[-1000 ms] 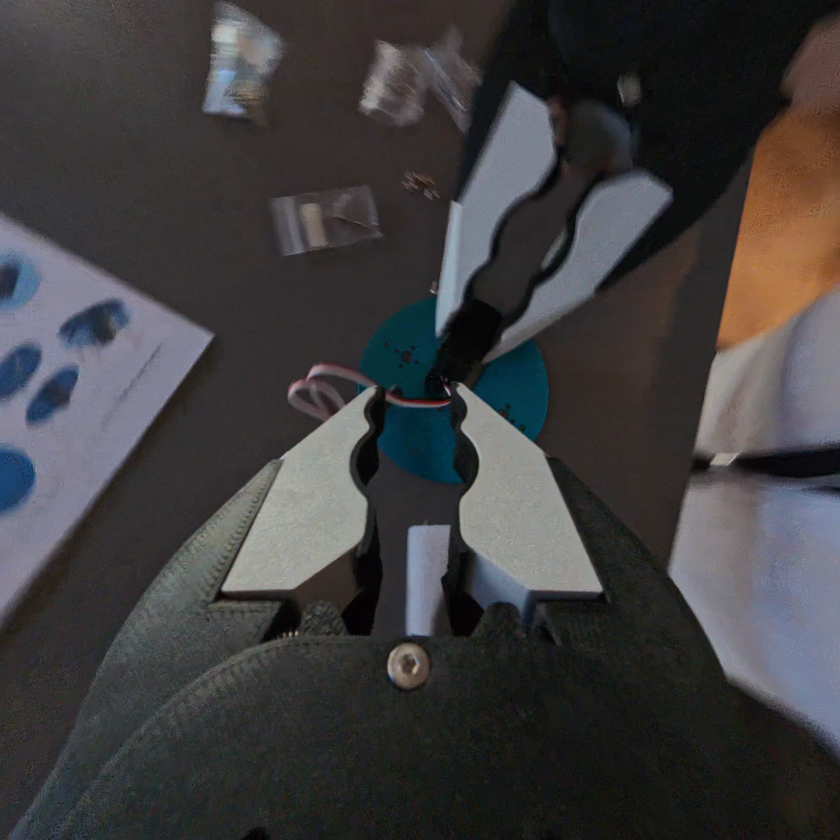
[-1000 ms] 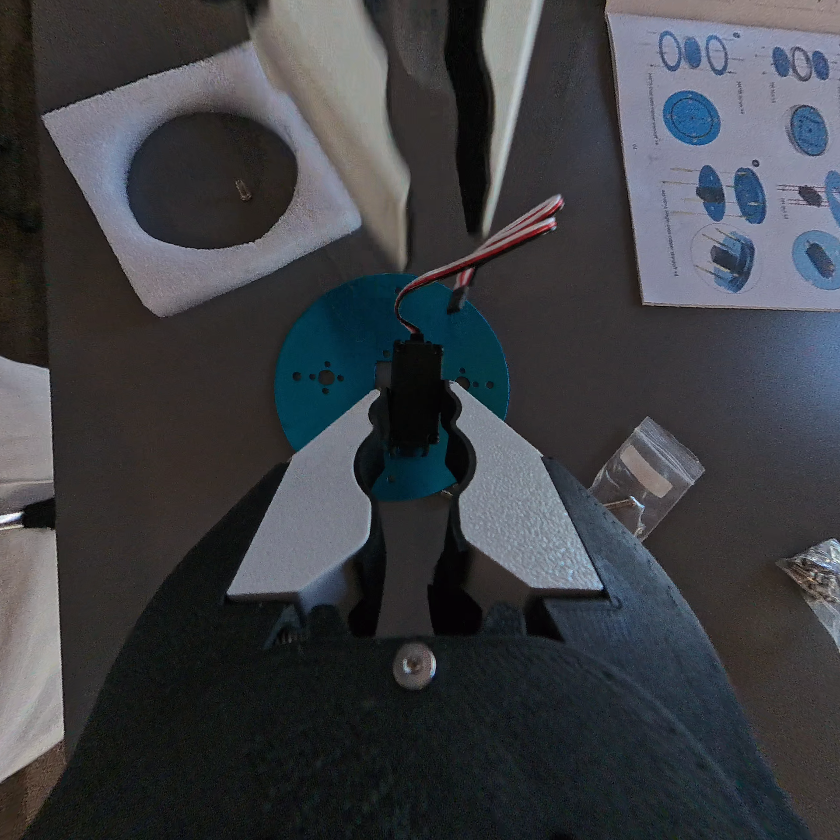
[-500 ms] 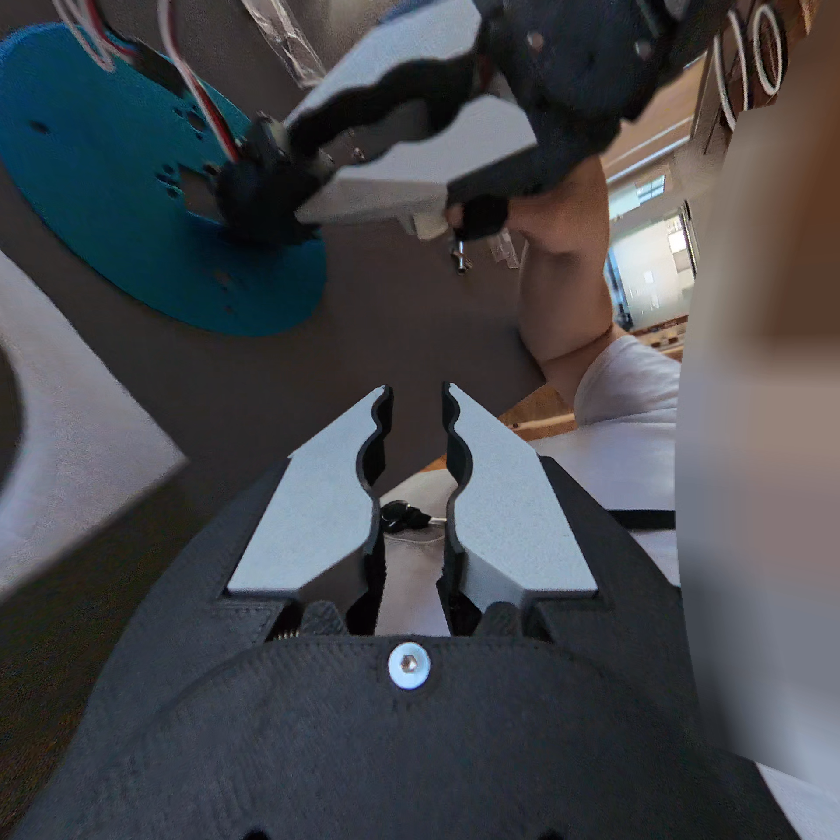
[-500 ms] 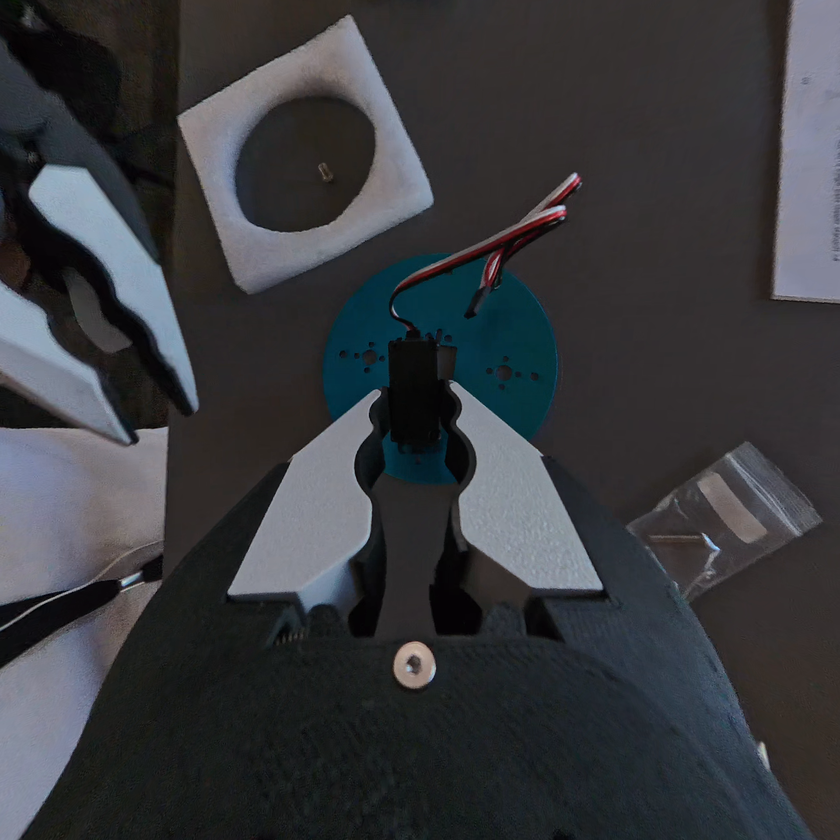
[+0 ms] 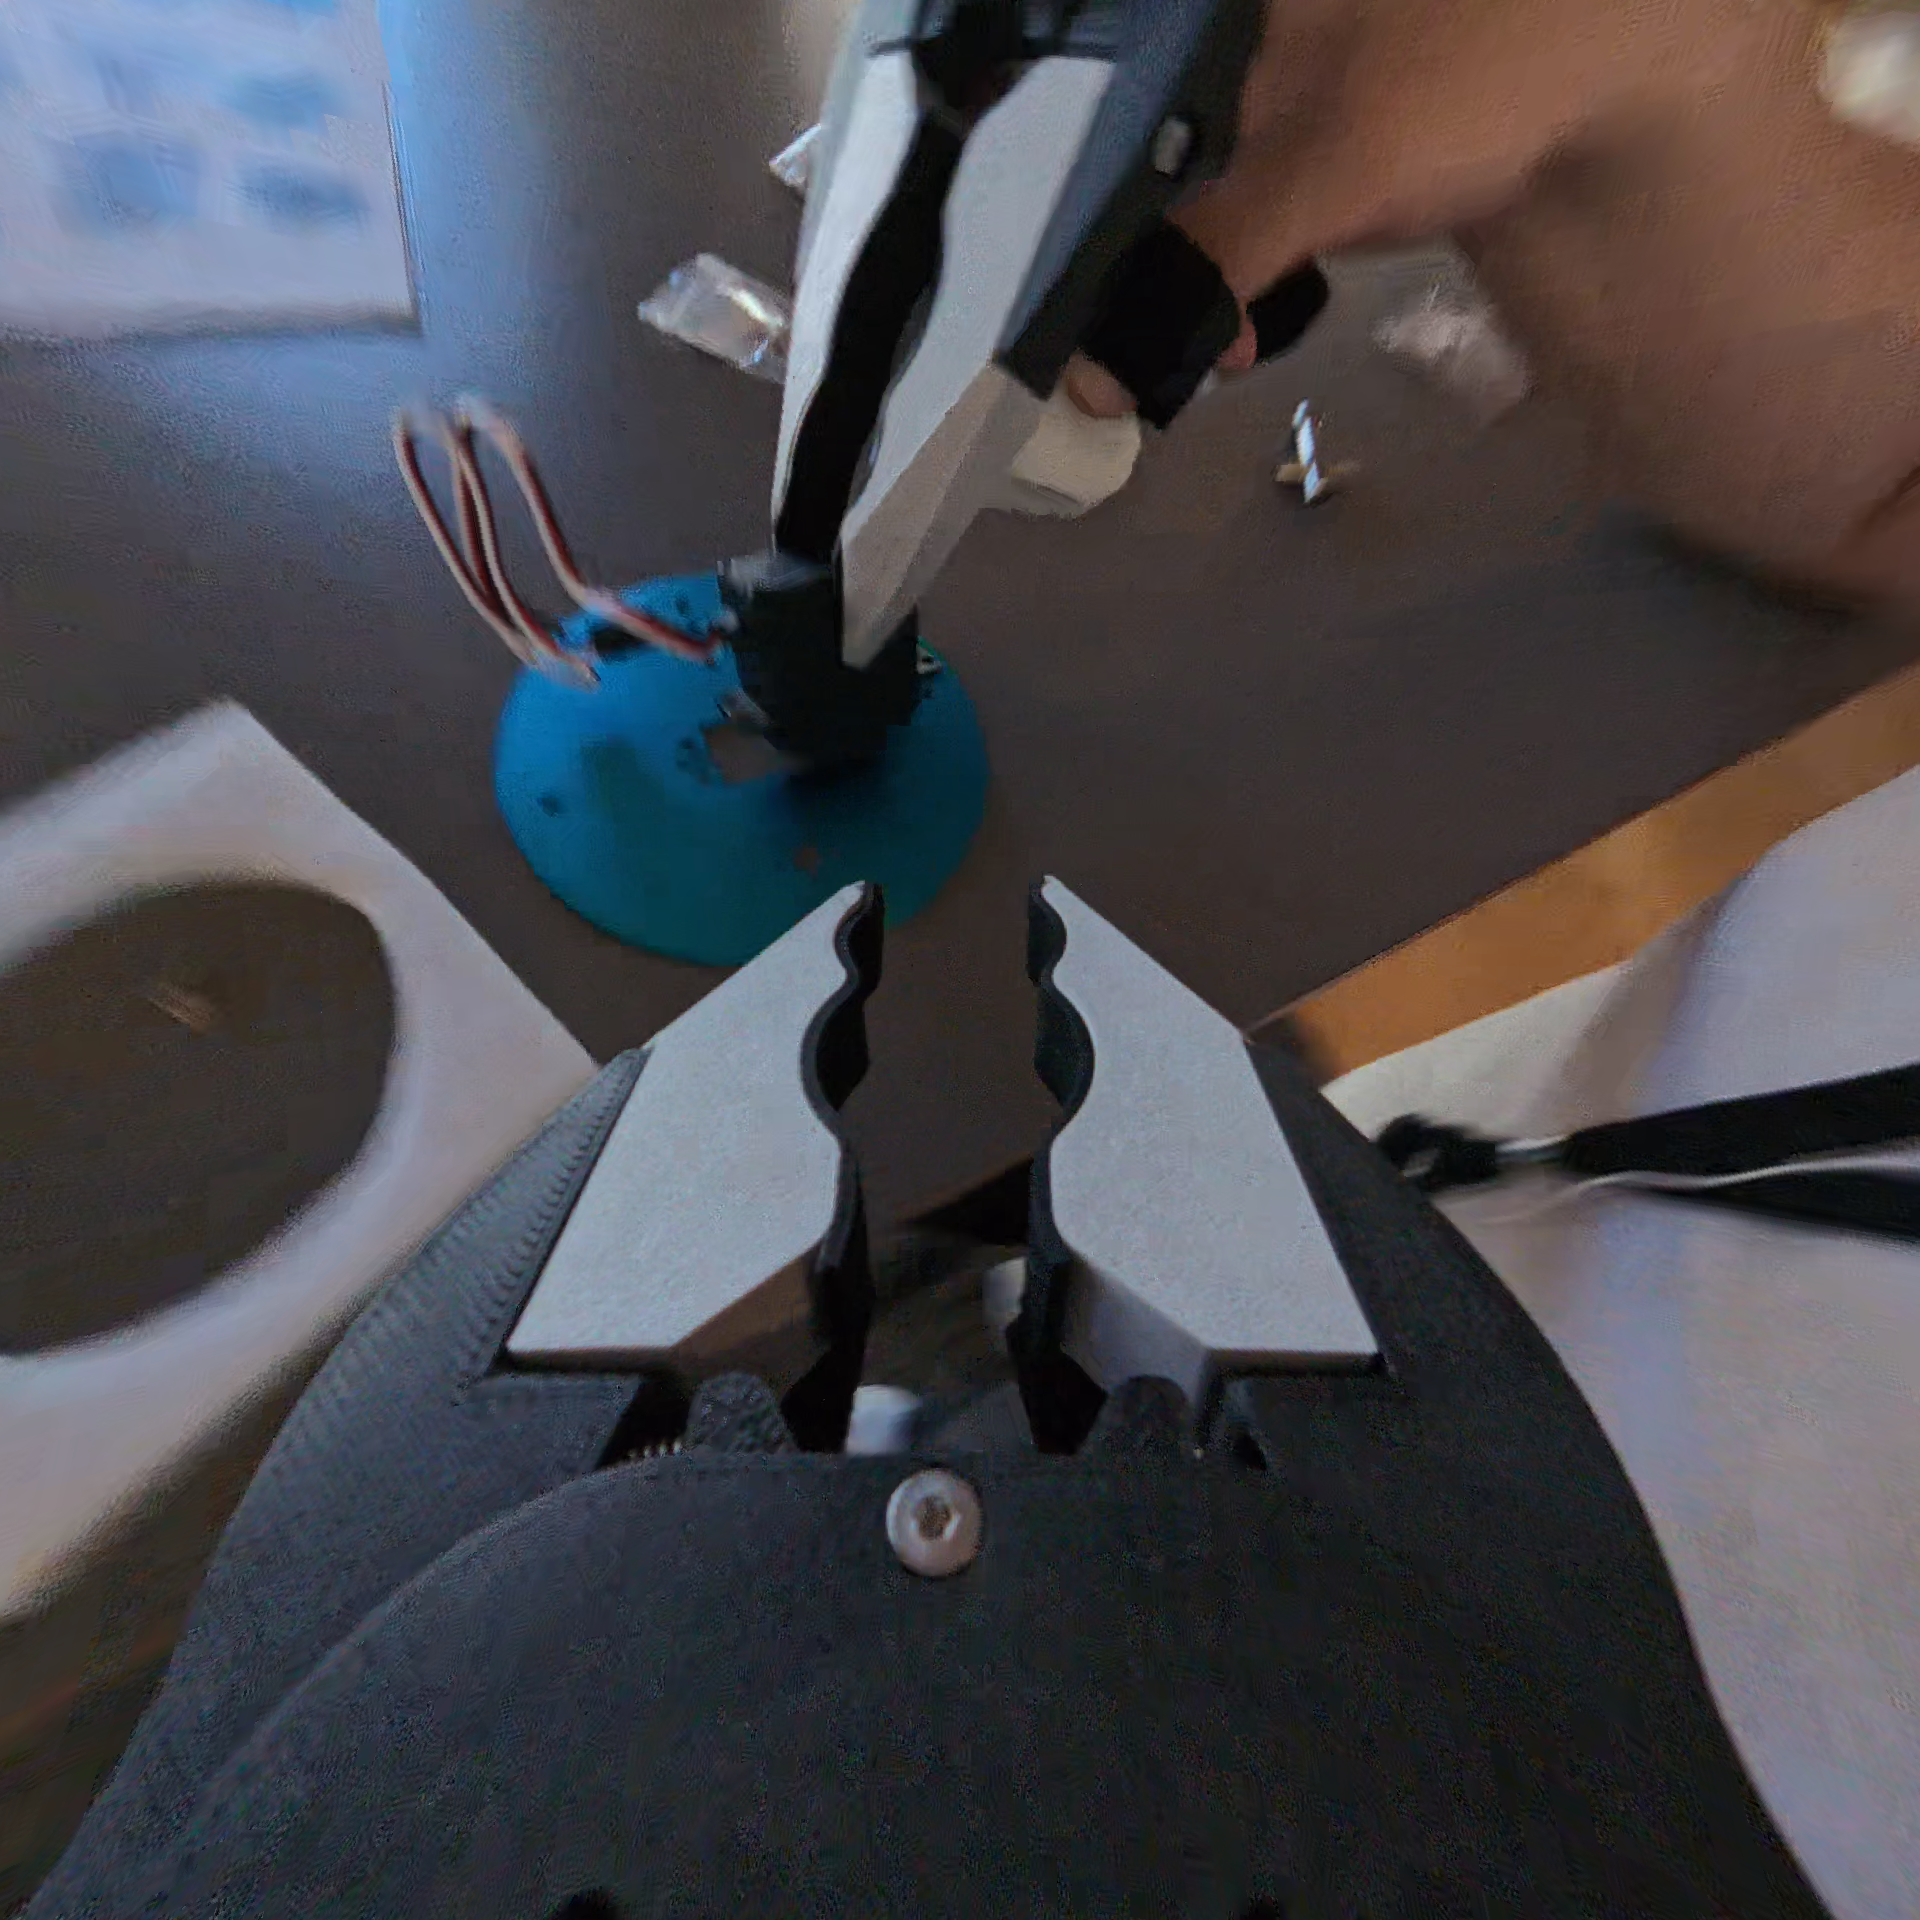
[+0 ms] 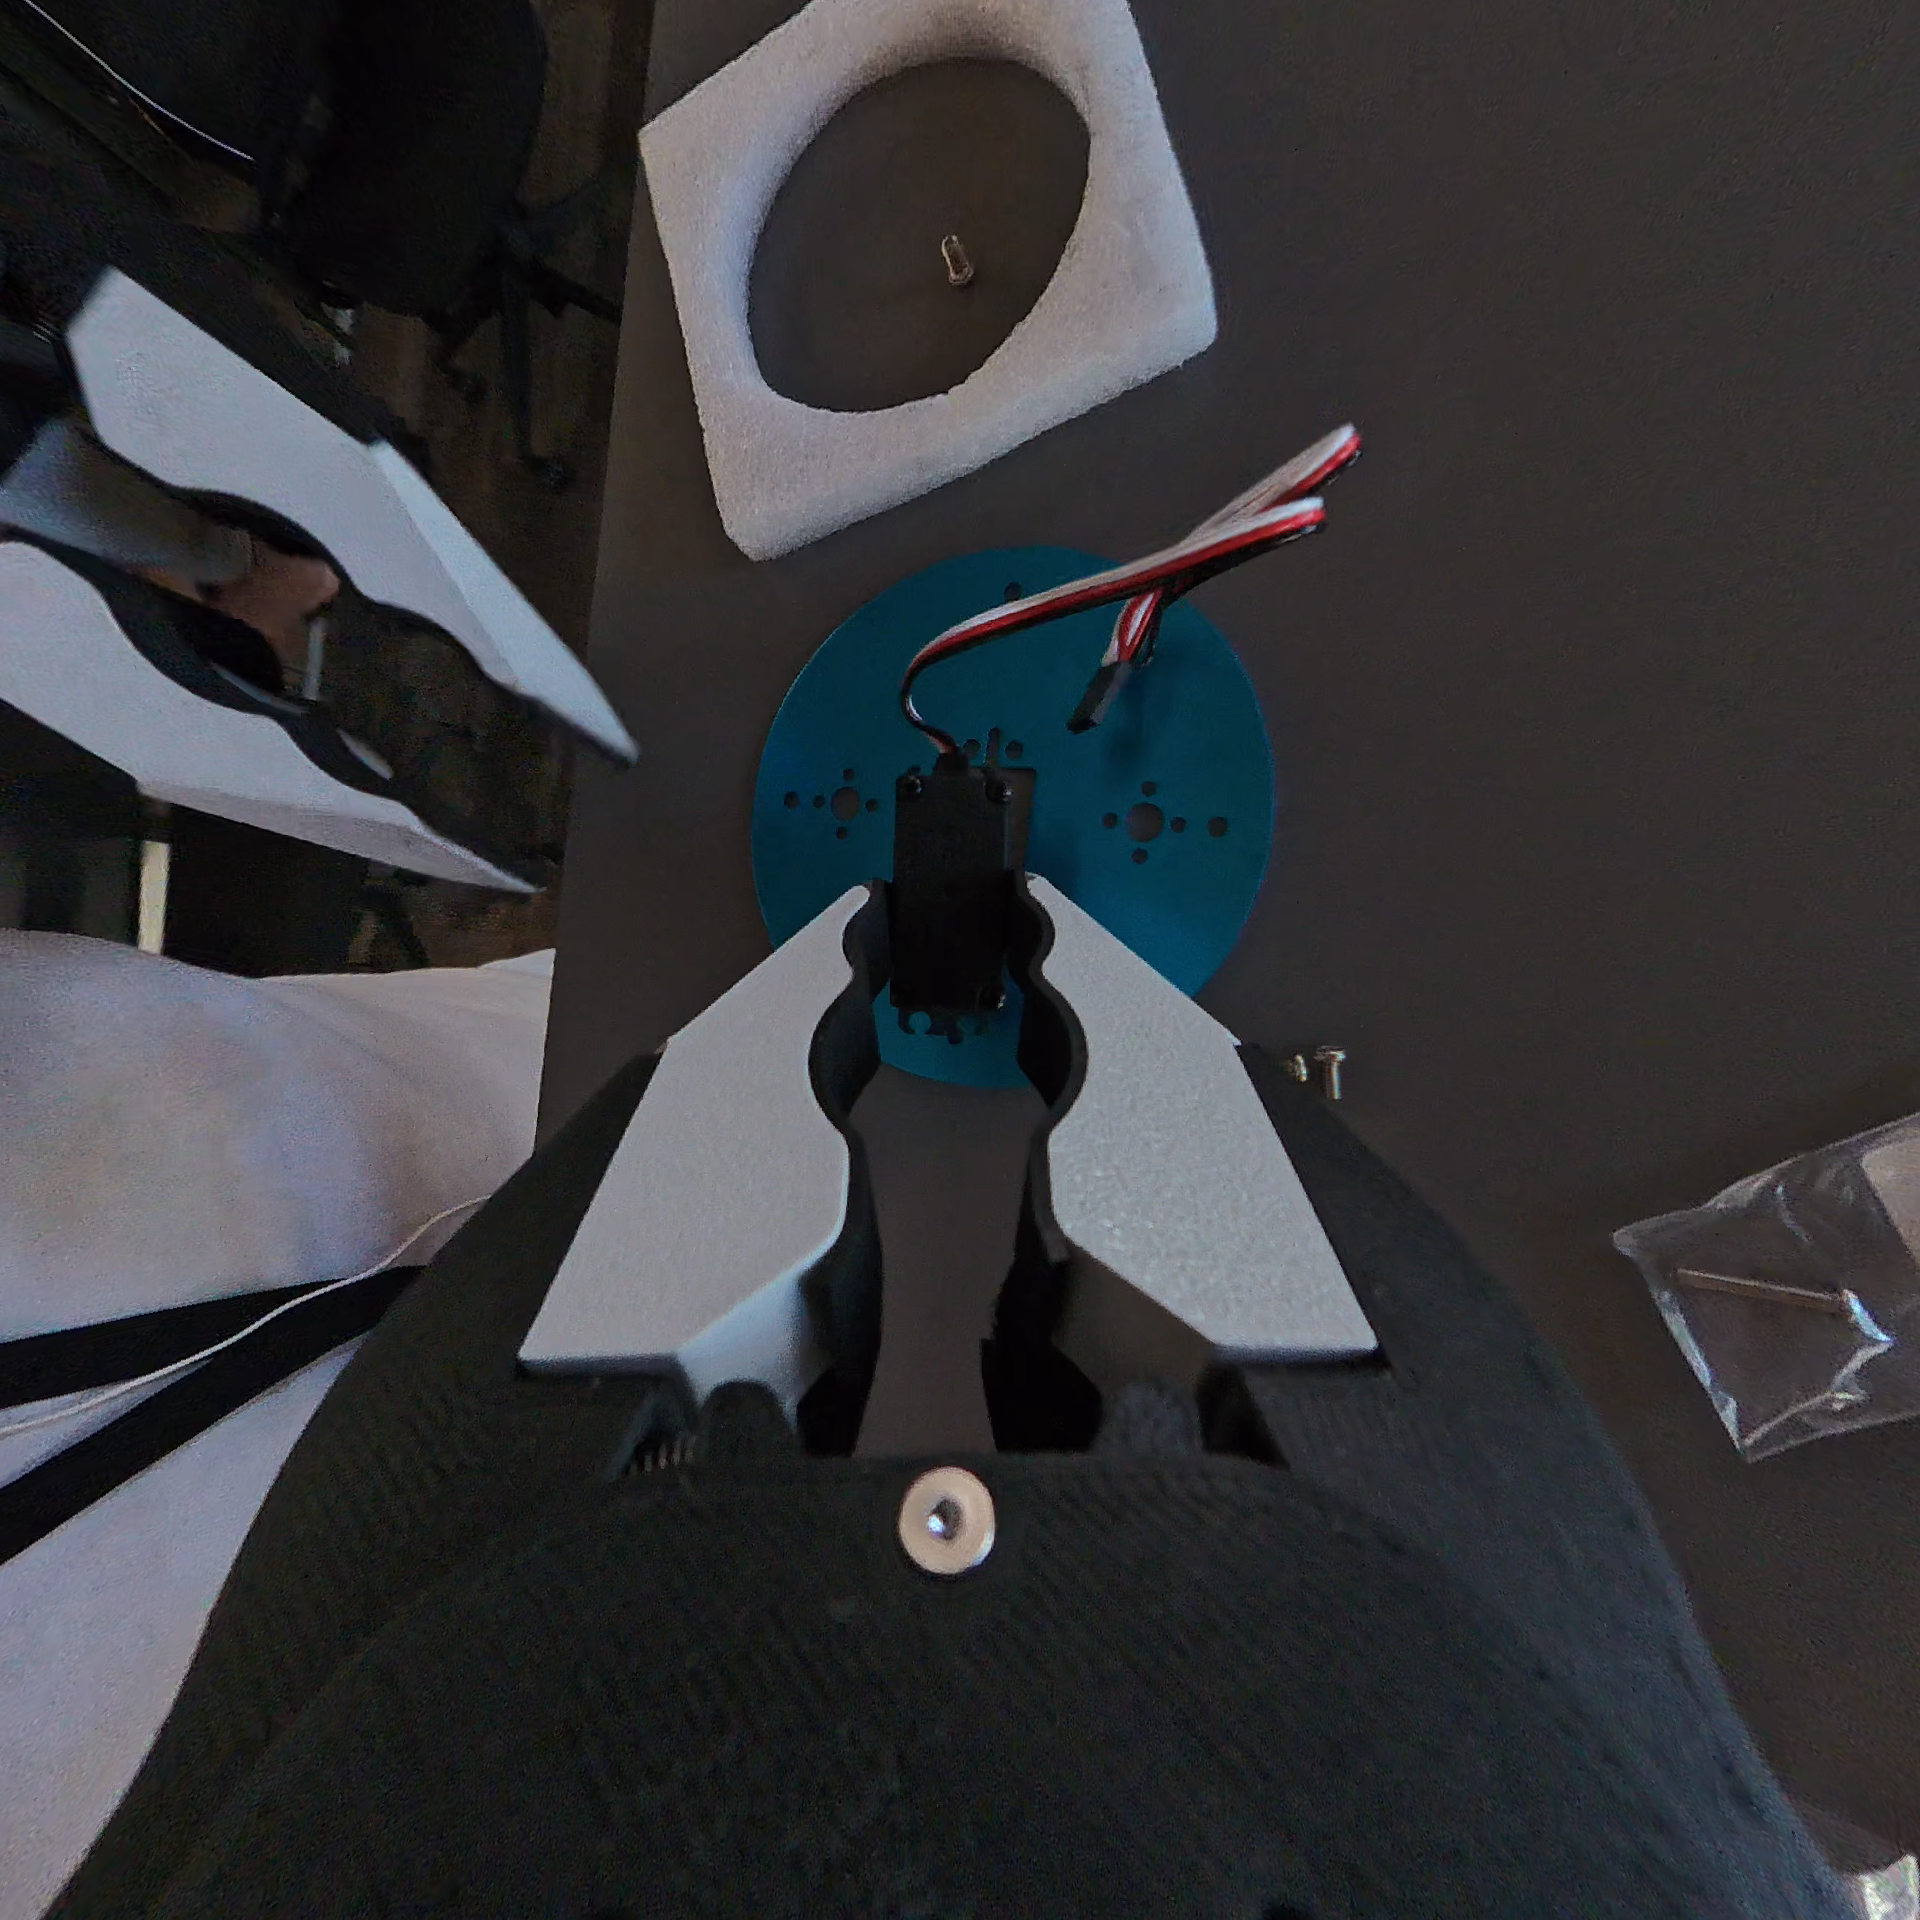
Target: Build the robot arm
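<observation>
1. On top of a dark grey-brown worktop (image 6: pixel 1558 416) sits a pile of kit parts. A wood-coloured edge of it shows in the left wrist view, and past the edge there's just dim floor, too dark to make out much.
2. Right tool (image 6: pixel 951 894): nearly closed, its pale fingers clamped on a small black servo (image 6: pixel 951 883). It's holding the servo upright over a round blue plate (image 6: pixel 1143 748) that lies flat on the worktop, right about at the plate's rectangular cutout. Can't tell if the servo is seated in the hole or only touching it.
3. The servo's red, white and black cable (image 6: pixel 1143 582) loops up and off to the side, and its plug end hangs over the plate.
4. Left tool (image 5: pixel 951 914): jaws parted a bit, nothing in them. It's hovering at the worktop's near edge, tips just beside the plate's rim but not touching the plate or the servo. That view is pretty blurry.
5. Other stuff nearby: a square white foam frame (image 6: pixel 717 312) with a round hole just past the plate, a tiny metal piece (image 6: pixel 956 260) lying inside that hole, two loose screws (image 6: pixel 1320 1070) beside the right tool, a clear plastic bag (image 6: pixel 1787 1309) with a thin pin in it, and a printed sheet (image 5: pixel 187 177) with blue diagrams farther off.
</observation>
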The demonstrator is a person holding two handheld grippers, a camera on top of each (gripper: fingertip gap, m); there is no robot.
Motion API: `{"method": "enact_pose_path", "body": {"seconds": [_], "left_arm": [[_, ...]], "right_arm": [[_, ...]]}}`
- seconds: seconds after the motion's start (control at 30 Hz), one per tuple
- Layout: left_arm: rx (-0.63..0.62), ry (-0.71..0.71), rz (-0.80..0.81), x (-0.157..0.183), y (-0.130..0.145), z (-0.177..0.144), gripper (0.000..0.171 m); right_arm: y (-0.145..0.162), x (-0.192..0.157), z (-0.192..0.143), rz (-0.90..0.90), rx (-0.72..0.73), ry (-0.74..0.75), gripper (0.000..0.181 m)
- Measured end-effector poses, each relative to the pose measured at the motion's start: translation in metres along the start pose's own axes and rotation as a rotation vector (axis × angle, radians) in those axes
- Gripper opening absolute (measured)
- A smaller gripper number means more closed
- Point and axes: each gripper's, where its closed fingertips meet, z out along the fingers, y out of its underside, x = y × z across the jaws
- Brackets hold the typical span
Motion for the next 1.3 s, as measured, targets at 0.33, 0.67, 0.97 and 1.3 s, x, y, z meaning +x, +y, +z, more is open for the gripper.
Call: {"method": "enact_pose_path", "body": {"seconds": [0.33,0.67,0.97,1.3], "left_arm": [[-0.477,0.033,0.980,-0.030,0.015,0.031,0.039],[-0.366,-0.059,1.256,-0.034,0.002,0.037,0.049],[-0.210,-0.178,1.361,-0.038,-0.006,0.032,0.003],[-0.414,0.127,0.423,-0.044,-0.013,0.035,0.067]], "right_arm": [[0.001,0.003,-0.002,0.027,0.020,-0.039,0.021],[0.002,0.008,-0.004,0.108,0.027,-0.087,0.021],[0.000,0.007,-0.002,0.181,0.030,-0.207,0.021],[-0.007,0.017,-0.003,0.127,0.070,-0.139,0.021]]}}
